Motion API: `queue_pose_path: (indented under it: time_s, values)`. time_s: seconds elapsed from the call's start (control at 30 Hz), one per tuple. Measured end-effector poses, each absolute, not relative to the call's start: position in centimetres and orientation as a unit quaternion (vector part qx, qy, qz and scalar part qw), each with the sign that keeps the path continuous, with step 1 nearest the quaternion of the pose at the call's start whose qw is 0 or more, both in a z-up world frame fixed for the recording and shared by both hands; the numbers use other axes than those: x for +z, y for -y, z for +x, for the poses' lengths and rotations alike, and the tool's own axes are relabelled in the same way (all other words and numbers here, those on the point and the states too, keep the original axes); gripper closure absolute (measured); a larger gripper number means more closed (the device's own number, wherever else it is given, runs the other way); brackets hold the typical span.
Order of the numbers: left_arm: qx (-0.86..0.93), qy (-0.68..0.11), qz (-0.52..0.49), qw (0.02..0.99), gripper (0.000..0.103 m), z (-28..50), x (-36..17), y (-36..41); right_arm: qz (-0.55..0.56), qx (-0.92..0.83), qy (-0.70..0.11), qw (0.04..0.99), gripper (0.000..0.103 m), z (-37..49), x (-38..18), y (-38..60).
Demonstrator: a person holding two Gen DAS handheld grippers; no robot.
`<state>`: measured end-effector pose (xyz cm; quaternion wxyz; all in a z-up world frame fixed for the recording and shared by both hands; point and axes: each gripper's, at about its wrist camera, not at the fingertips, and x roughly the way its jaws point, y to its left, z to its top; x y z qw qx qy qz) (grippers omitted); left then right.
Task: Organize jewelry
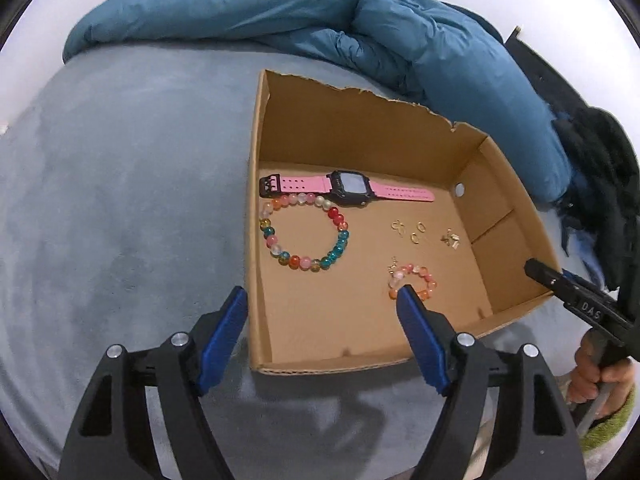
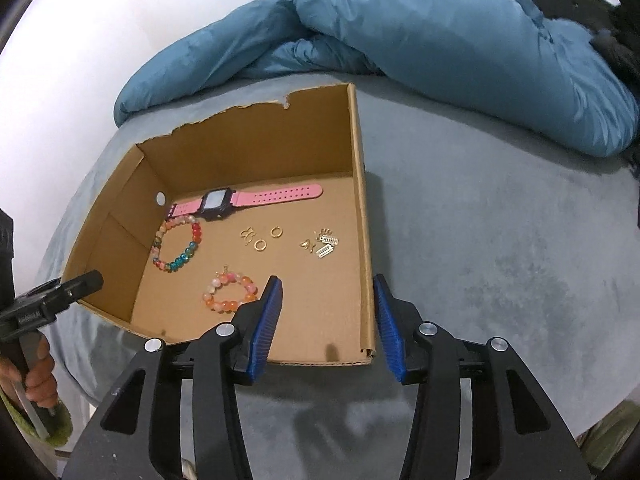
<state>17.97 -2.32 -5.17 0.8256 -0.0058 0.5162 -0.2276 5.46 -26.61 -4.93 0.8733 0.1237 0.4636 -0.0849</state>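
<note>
**Both clamps open over the box, nothing held**

My left gripper (image 1: 322,300) has its blue-padded jaws spread wide, straddling the near-left wall of the open brown cardboard box (image 1: 260,128), one finger outside on the bed, one inside. Nothing between the pads. That inner fingertip covers part of the small pink-and-orange bead bracelet (image 1: 416,276), so I can't see its whole loop from there.

My right gripper (image 2: 328,296) is open narrower and empty too, straddling the near-right wall of the same box. From this side the small bracelet (image 2: 230,294) shows whole, just beside my left finger.

Further in on the box floor: the big multicoloured bead bracelet (image 1: 306,236) touching the pink-strapped watch with the black case (image 1: 348,188) along the back, then small gold rings (image 2: 264,238) and tiny gold-and-silver bits (image 2: 324,244) I honestly can't make out, earrings maybe.

The box's back wall is ragged and torn. There's plenty of bare floor in the near half. Around it there's grey-blue velvety bedding (image 1: 120,200), with a rumpled teal duvet (image 1: 280,12) behind. Each camera catches only the tip of the other gripper and a hand with a green cuff (image 1: 612,428) at the frame edge.
</note>
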Motion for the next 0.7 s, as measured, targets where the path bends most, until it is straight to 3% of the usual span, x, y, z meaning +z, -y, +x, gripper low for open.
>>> queue_pose_path:
  time_s: [0.7]
  values:
    - [-0.216,-0.504,0.011,0.836,0.029,11.2,-3.8,2.0,0.136,-0.088,-0.45,0.878,0.057,0.2,-4.2,26.5]
